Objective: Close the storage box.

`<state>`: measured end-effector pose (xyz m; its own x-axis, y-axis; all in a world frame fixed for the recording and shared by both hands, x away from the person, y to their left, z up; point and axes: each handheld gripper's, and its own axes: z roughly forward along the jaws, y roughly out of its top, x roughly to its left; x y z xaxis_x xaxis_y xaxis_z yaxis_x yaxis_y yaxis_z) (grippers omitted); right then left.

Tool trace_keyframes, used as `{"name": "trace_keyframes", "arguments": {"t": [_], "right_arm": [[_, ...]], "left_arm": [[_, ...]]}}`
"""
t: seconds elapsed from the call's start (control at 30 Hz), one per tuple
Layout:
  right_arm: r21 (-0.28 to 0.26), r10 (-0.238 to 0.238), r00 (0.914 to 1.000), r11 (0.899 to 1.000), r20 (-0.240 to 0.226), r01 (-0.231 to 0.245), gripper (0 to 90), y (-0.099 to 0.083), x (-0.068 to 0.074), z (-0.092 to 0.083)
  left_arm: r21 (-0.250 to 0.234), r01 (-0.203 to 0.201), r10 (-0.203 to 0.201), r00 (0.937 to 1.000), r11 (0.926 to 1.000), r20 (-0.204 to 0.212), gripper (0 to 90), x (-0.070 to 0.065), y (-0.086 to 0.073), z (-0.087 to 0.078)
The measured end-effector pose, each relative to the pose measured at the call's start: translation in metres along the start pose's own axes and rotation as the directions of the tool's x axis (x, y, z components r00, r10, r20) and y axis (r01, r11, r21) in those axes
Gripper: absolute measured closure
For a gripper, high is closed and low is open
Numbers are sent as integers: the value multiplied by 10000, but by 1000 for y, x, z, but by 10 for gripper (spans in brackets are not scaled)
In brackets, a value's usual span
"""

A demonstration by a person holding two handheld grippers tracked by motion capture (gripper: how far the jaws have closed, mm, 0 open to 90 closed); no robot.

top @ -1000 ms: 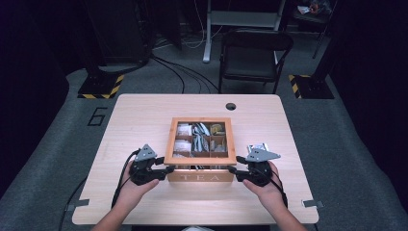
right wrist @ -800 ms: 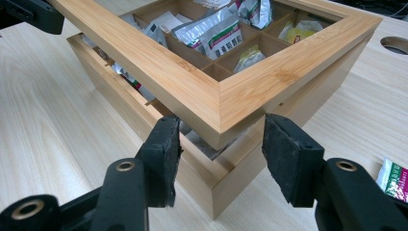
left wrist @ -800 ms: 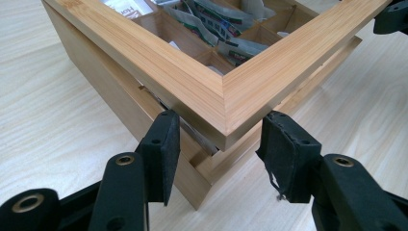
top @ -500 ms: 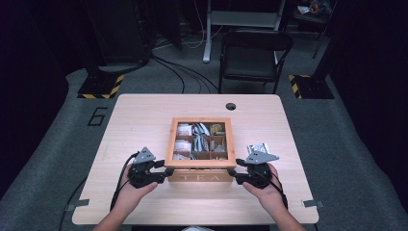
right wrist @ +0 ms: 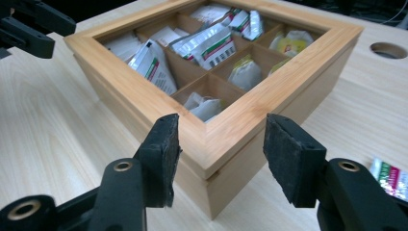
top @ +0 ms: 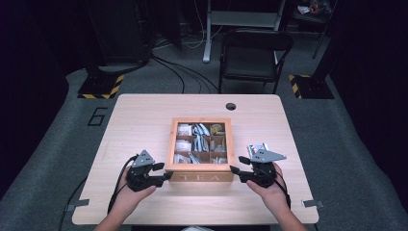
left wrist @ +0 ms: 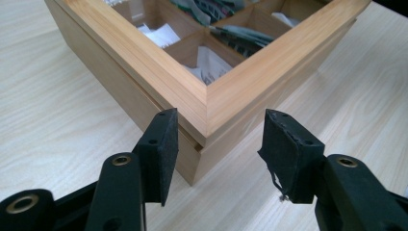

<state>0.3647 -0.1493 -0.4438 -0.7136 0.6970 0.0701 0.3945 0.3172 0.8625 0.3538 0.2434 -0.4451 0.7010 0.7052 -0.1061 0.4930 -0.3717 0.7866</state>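
The left tool (top: 166,176) and the right tool (top: 234,171) sit a little lower toward the person than a second ago, each now level with a near corner of the box (top: 199,144); the box itself has not shifted on the bench (top: 144,115).

Bench: pale wood, with a round hole (top: 231,106) near its far edge. A chair (top: 252,53) stands on the floor beyond it.

Box: a wooden tea box with a framed see-through lid, shut, at the middle of the bench, "TEA" on its near wall. Under the lid are compartments with tea bags (right wrist: 207,43) lying in them, several overlapping.

Left tool: jaws apart, holding nothing. In the left gripper view the near left corner of the box stands between the two pads (left wrist: 166,144), at the height of the seam between lid and base. Whether a pad touches the wood, I cannot tell.

Right tool: jaws apart too, nothing held. In the right gripper view the near right corner of the box lies between its pads (right wrist: 163,149), again at the lid seam; contact cannot be told.

Hands: the left hand (top: 132,190) and right hand (top: 269,187) come in from the bottom edge, each angled inward toward the box.

A loose tea bag (right wrist: 392,175) lies on the bench beside the right tool.
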Motion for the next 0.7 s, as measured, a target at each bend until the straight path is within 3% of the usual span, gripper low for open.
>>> {"name": "trace_keyframes", "arguments": {"t": [0.33, 0.57, 0.7], "right_arm": [[-1, 13, 9975, 10000, 708, -13, 434, -2, -11, -6], [214, 50, 9934, 9997, 1143, -75, 419, -7, -18, -3], [253, 130, 9916, 9995, 1286, -164, 406, -11, -22, -2]], "left_arm": [[-718, 474, -495, 9984, 9963, -289, 437, 18, 4, -18], [-750, 754, -805, 9944, 9943, -680, 424, 33, -3, -19], [-740, 830, -872, 9947, 9938, -546, 406, 36, -6, -17]]}}
